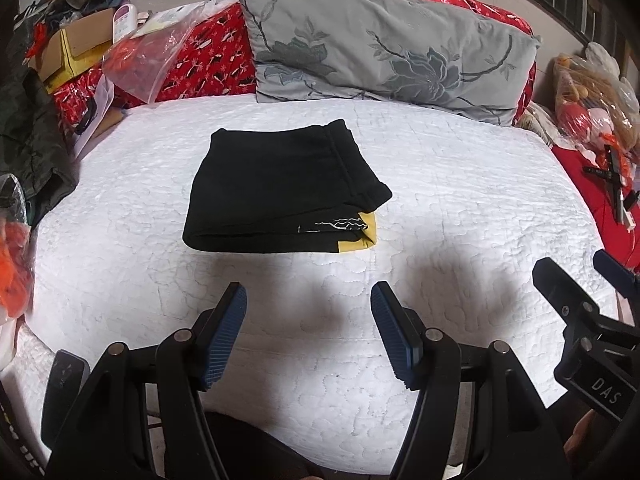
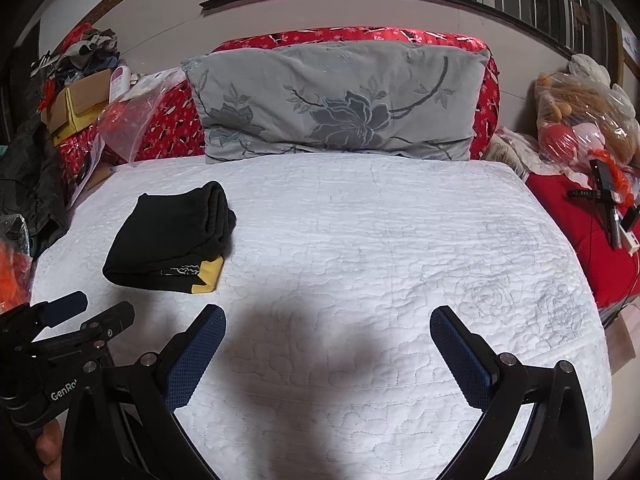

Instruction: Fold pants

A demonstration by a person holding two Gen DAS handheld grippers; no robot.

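Note:
The black pants lie folded into a compact rectangle on the white quilted bed, with a yellow patch at the near right corner. They also show in the right wrist view, at the left of the bed. My left gripper is open and empty, held above the bed's near edge, short of the pants. My right gripper is open and empty, to the right of the pants. Each gripper shows at the edge of the other's view: the right one and the left one.
A grey flowered pillow leans on red bedding at the head. Boxes, clothes and plastic bags pile up at the left. Bagged soft toys and small gadgets lie on a red cover at the right.

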